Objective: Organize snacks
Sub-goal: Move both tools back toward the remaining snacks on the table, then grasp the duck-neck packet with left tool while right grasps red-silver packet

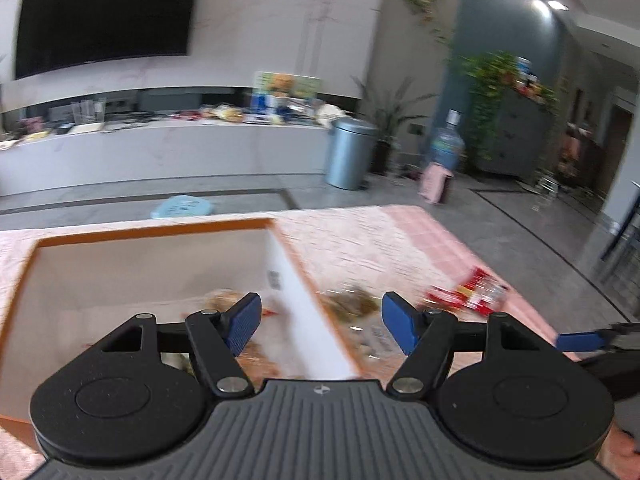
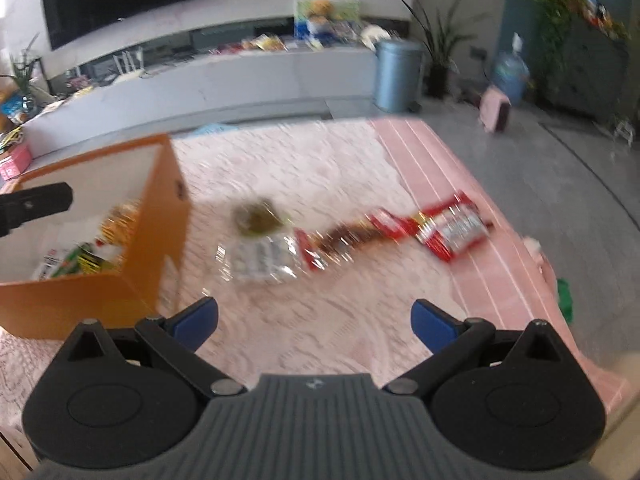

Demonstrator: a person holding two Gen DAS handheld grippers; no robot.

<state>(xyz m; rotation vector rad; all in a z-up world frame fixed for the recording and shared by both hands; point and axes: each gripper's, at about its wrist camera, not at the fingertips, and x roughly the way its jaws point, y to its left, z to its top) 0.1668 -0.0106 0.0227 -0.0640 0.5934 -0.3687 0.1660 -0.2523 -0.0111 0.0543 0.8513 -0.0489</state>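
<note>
— Can you read anything on the red snack packets [image 2: 452,228]?

— No. There is white lettering on them, but it is smeared by blur.

— The clear packet with the pale label [image 2: 260,260]?

— Dark print there, unreadable too.

— And the small label on the orange box [image 1: 274,279]?

— Too small and blurred to make out. Nothing legible anywhere.

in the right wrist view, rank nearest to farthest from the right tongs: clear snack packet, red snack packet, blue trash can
1. clear snack packet, just ahead, slightly left on the lace cloth.
2. red snack packet, farther ahead to the right, on the pink stripes.
3. blue trash can, across the floor by the white counter.
</note>
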